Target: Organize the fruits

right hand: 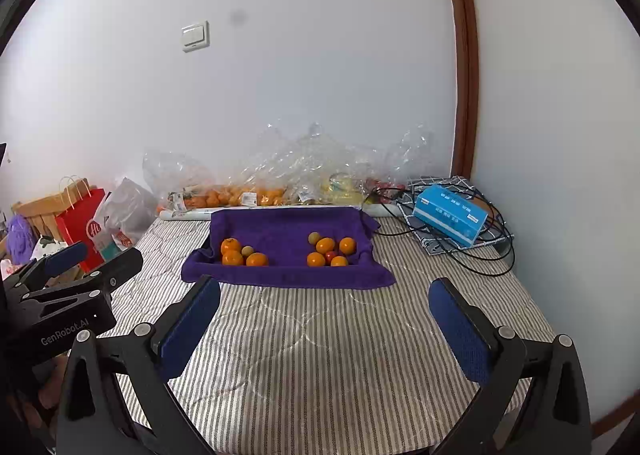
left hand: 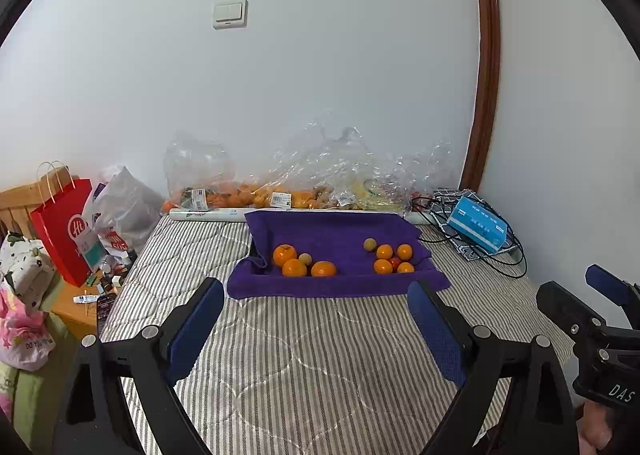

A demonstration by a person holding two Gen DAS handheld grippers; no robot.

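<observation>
Both hand-held grippers, left (left hand: 316,315) and right (right hand: 324,311), hover spread wide over the striped bed (right hand: 320,355), fruits (right hand: 326,251) at twelve o'clock on the purple towel (right hand: 288,227), plastic bags (right hand: 280,175) behind, nothing between.

White wall (left hand: 320,75), striped bed (left hand: 300,355)

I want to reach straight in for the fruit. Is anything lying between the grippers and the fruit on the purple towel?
Nothing visible. Only bare striped bedding lies between the open left hand-held gripper, the open right hand-held gripper and the fruit on the purple towel, whose front edge looks raised.
</observation>
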